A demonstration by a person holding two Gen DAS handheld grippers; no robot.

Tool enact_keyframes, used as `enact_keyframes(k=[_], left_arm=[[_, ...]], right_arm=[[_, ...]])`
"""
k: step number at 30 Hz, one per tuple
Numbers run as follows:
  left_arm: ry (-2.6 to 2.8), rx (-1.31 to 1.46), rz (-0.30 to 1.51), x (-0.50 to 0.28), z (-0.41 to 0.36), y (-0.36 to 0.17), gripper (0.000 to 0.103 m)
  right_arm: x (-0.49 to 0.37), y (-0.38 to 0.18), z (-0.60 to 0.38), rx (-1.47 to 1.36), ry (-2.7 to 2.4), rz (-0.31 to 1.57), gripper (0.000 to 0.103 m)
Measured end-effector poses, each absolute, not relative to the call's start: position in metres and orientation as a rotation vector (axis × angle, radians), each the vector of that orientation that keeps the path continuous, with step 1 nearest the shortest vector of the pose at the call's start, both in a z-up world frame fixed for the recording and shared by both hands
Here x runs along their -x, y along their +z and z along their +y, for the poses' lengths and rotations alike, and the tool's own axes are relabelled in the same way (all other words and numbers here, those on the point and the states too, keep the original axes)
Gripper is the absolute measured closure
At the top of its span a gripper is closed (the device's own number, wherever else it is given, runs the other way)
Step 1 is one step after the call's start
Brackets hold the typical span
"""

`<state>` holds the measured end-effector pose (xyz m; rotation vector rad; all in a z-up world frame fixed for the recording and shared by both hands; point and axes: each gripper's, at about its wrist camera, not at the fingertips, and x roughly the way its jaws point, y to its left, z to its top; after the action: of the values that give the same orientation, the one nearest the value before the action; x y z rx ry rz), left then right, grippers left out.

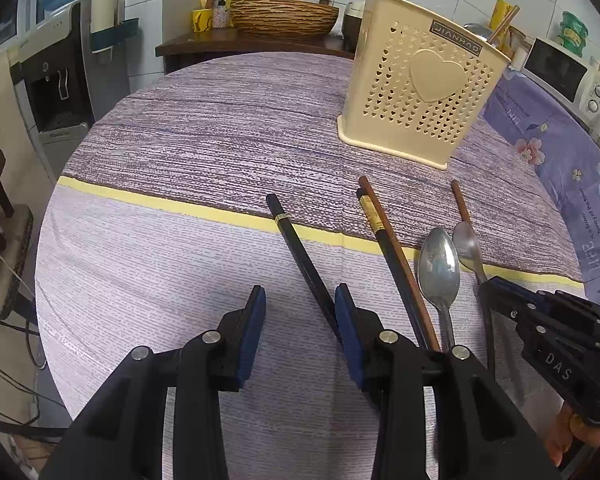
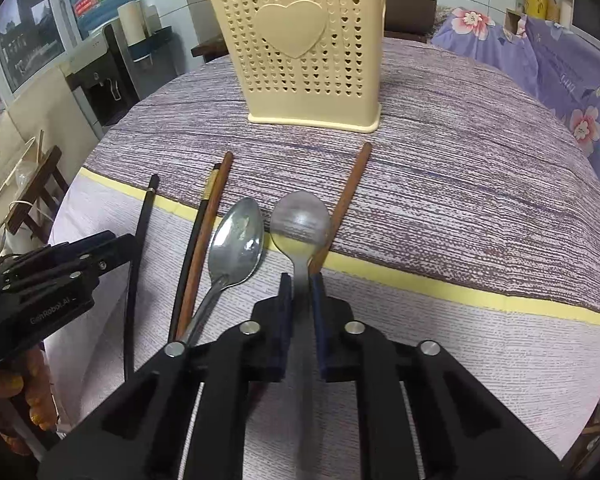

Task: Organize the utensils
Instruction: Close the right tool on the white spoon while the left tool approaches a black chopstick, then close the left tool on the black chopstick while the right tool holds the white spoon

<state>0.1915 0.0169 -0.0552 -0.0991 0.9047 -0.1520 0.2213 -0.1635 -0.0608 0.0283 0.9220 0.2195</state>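
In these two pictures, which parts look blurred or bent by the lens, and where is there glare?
Right wrist view: the spoon in the right hand-held gripper is smeared by motion blur, while the other spoon beside it is sharp, with dull glare in its bowl. Left wrist view: mostly sharp; the yellow stripe bows and the corners go black, a fisheye effect, as in the right wrist view.

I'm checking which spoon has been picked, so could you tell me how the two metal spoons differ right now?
The right spoon has its handle clamped between the pads of the right gripper; the left spoon lies free on the tablecloth. The right spoon's bowl looks dull and blurred, the left spoon's shiny and sharp. The right spoon points straight ahead, the left spoon slants. Both are metal, bowls toward the cream holder.
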Motion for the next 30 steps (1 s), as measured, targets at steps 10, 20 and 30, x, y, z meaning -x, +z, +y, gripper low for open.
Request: enact_keyframes(k=[10,20,30], left_arm=[[-0.15,0.104,0.904,-0.19,0.015,-0.054,0.067],[-0.136,0.131,0.906,-0.192,0.016,-0.054,0.063],[-0.123,0.054,0.913,-0.205,0.008,-0.054,0.061]], right_arm=[[-0.209,-0.04,-0.198,-0.092,0.168,0.823,0.095],[-0.218,-0.061,-0.241,-0.115,0.06,0.888,0.073],[-0.24,-0.061,-0.24,-0.051,0.078,0.923,0.056]])
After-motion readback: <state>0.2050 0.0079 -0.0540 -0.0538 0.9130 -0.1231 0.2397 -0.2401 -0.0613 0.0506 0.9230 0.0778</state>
